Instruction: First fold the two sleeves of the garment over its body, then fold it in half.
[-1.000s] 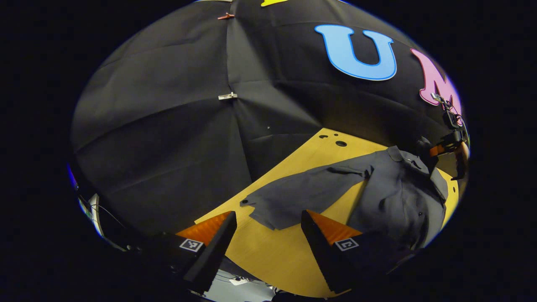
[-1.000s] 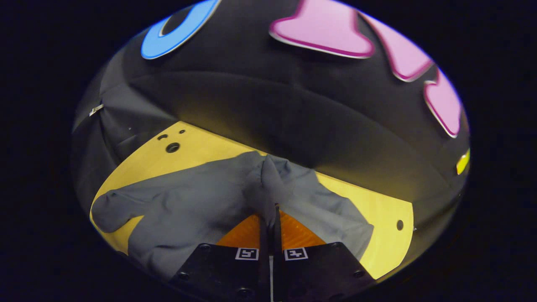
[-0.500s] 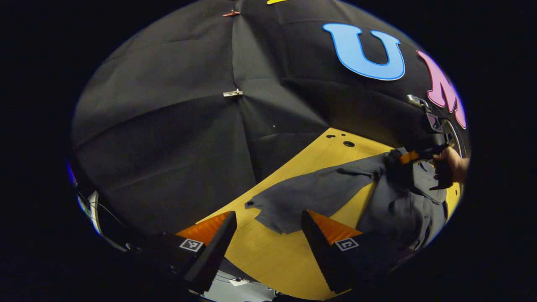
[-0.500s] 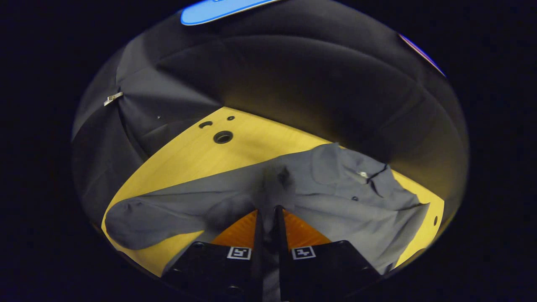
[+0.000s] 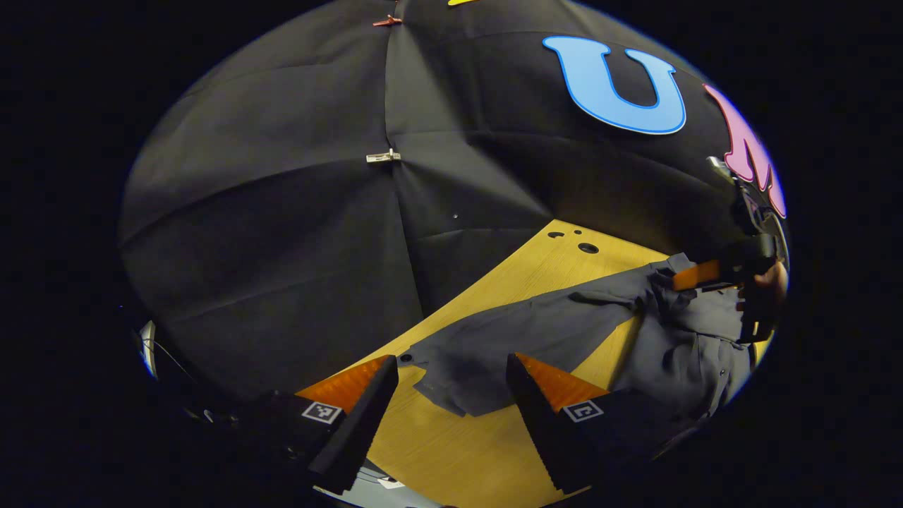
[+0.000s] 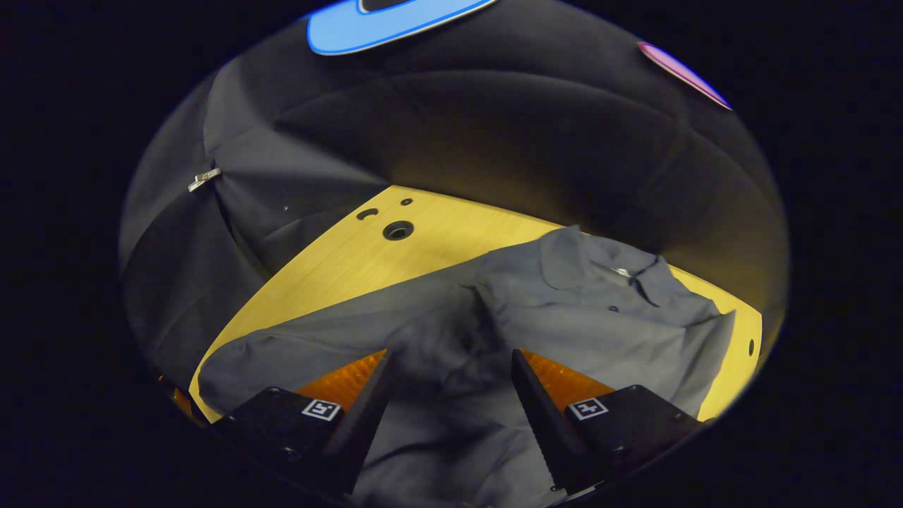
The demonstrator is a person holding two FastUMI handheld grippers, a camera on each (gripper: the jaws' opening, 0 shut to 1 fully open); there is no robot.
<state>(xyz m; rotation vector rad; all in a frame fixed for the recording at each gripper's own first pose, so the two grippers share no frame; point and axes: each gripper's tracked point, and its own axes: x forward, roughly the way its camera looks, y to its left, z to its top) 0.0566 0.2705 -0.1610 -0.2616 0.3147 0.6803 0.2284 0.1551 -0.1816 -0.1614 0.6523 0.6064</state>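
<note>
Both grippers stood wide open and held nothing — the left gripper point(image 5: 451, 395) over the wooden table point(image 5: 458, 451), the right gripper point(image 6: 451, 395) over the dark grey shirt point(image 6: 564, 317).

Left gripper view: we look low along the table point(image 5: 451, 458) toward the wall. Right gripper view: close, angled down; both share the shirt point(image 6: 564, 317).

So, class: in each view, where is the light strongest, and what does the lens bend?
Left gripper view: the table is dim, its far edge curved. Right gripper view: light is brightest on the table behind the shirt; the wall fades into shadow.
</note>
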